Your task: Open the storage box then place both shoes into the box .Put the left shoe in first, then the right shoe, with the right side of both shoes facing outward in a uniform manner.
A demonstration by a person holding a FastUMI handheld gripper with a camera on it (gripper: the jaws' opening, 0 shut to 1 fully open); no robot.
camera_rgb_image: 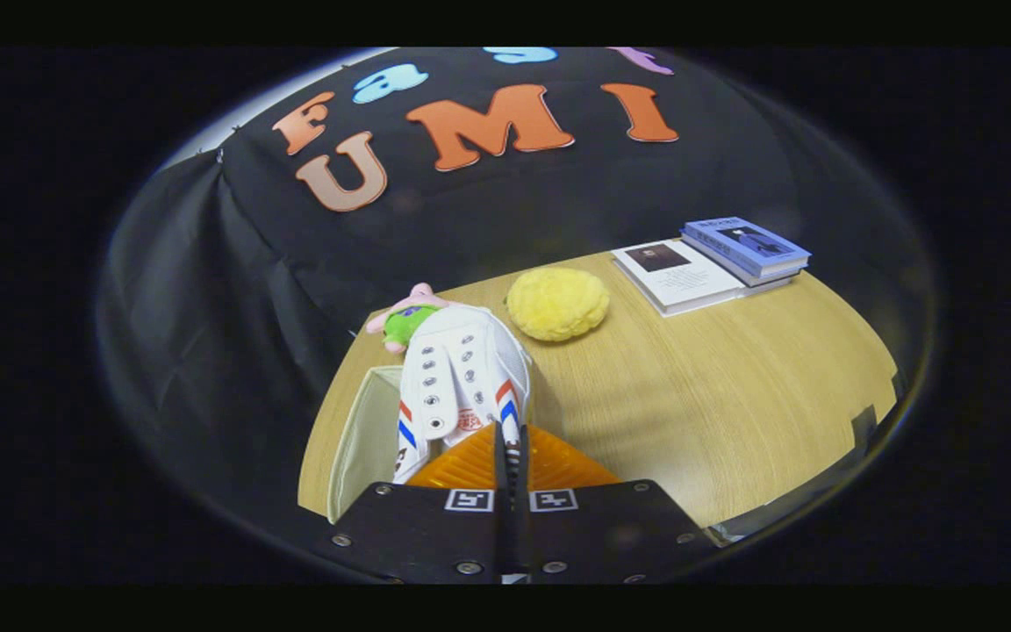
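The tongs are drawn nearly together, and their two orange fingers pinch a thin edge of the white shoe at its near end, so the shoe is gripped and held up off the surface. The shoe points away from the tongs, toe toward the far side, its lace eyelets in two rows along the top and red and blue stripes on both flanks near the heel. It hangs just above and partly over the storage box, a pale, cream-walled box that sits at the near left of the wooden surface with its inner wall showing, so it stands open. Whether the shoe's sole touches the box rim I cannot tell.

Just beyond the shoe's toe lies a small plush toy in pink and green, partly hidden behind the shoe. To the right of that, a little farther back, rests a round yellow plush lump. At the far right of the surface lies a white booklet, and touching its right side is a stack of blue books.
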